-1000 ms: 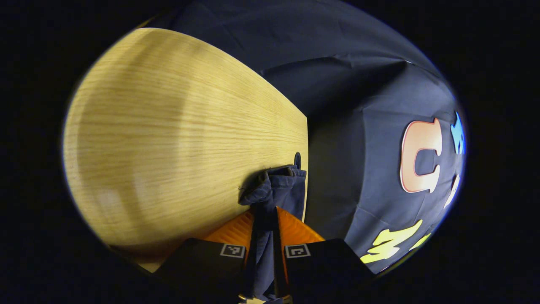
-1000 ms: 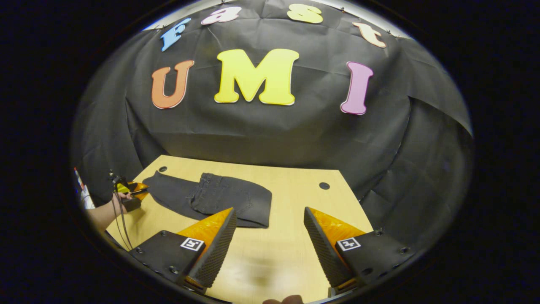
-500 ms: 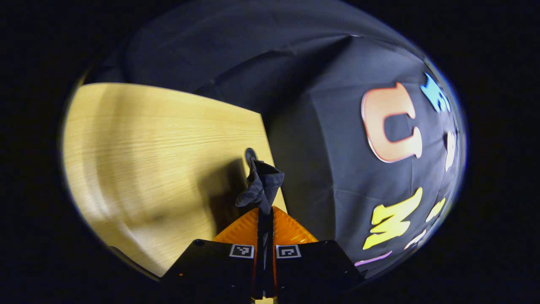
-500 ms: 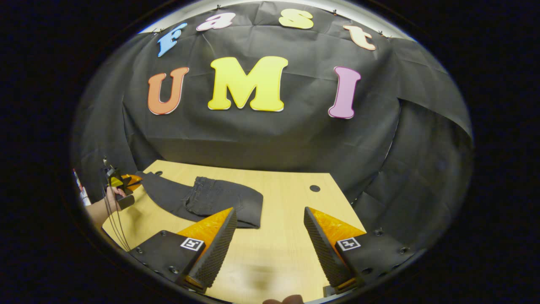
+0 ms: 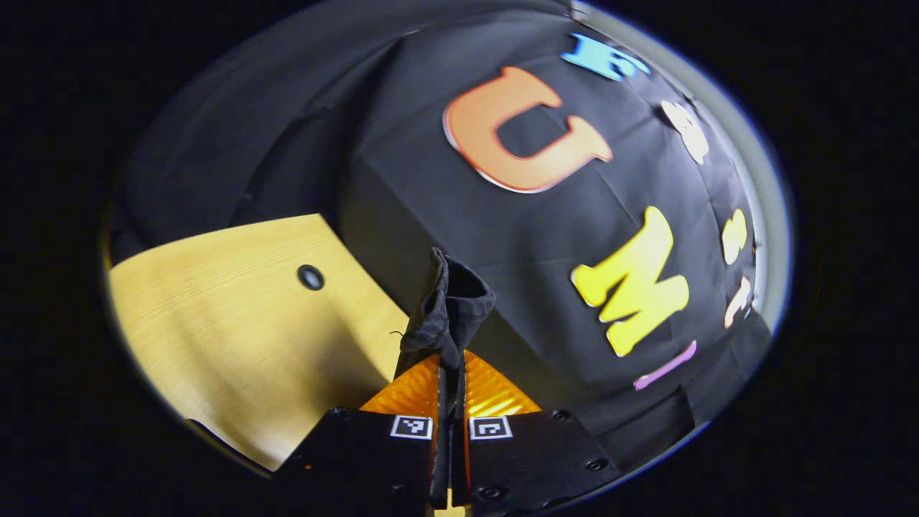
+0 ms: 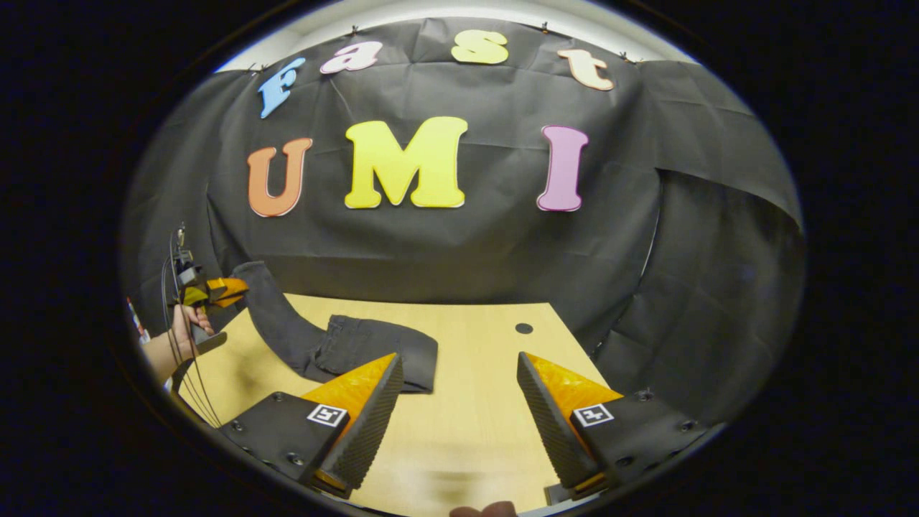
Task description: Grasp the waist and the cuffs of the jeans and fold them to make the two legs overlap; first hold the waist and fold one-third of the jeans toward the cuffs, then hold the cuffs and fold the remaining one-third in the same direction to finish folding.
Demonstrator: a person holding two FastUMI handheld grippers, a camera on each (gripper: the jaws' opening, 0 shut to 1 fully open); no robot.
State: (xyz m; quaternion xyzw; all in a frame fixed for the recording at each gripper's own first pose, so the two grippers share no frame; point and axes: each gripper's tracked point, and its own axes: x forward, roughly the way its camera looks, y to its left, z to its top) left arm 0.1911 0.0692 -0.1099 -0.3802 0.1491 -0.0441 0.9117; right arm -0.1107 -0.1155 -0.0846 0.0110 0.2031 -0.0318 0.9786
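Dark jeans lie on the wooden table, waist part folded over at the middle. Their cuff end rises off the table at the left, held by my left gripper in a person's hand. In the left gripper view the bunched cuffs stick up from between the orange fingers, and my left gripper is shut on them. My right gripper hovers open over the near part of the table, to the right of the jeans, with nothing between its fingers.
The table's far edge meets the black cloth wall. One round hole sits near the table's far right corner, another hole near the corner beside the cuffs. A forearm and cables show at the left.
My left gripper has lifted the cuffs up off the table and swung towards the wall. The right gripper has stayed open, drifting slightly.
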